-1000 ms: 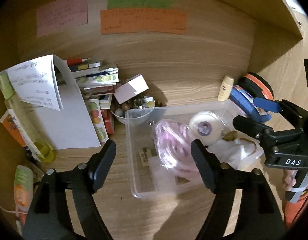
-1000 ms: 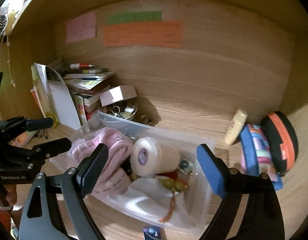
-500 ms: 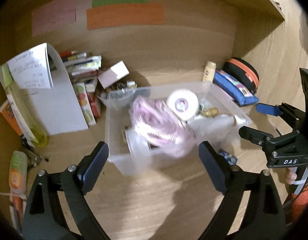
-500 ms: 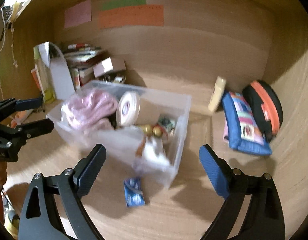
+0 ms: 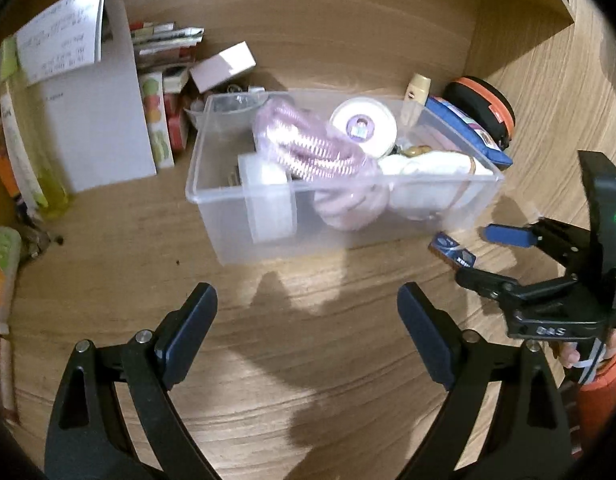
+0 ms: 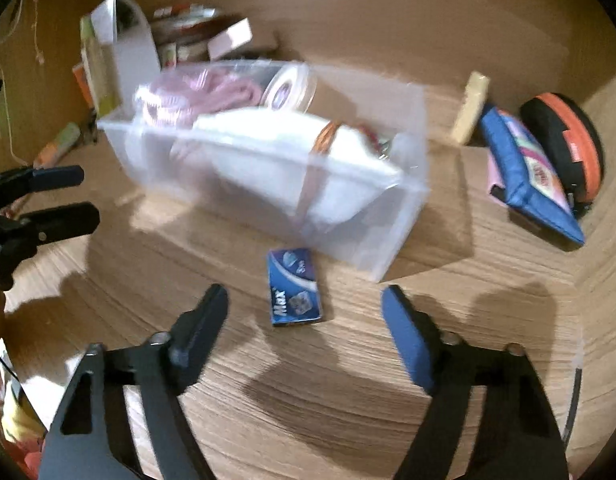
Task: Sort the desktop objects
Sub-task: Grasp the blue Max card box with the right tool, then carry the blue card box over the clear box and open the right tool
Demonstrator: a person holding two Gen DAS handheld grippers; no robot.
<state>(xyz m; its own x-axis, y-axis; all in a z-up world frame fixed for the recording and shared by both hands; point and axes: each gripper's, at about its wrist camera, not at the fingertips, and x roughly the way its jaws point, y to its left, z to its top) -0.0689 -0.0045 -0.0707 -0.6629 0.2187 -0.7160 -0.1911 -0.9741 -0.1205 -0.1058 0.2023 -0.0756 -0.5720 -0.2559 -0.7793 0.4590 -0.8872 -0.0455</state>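
- Both grippers sit lower, farther from the clear plastic bin (image 5: 340,196).
- Left gripper (image 5: 308,336) released; right gripper (image 6: 303,316) closing, empty.
- Next, probably: grasp the small blue packet (image 6: 293,286) on the wooden counter (image 6: 308,380).

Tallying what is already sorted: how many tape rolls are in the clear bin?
1. The white tape roll sits at the back of the clear bin, beside the pink coil. Others may be hidden beneath.
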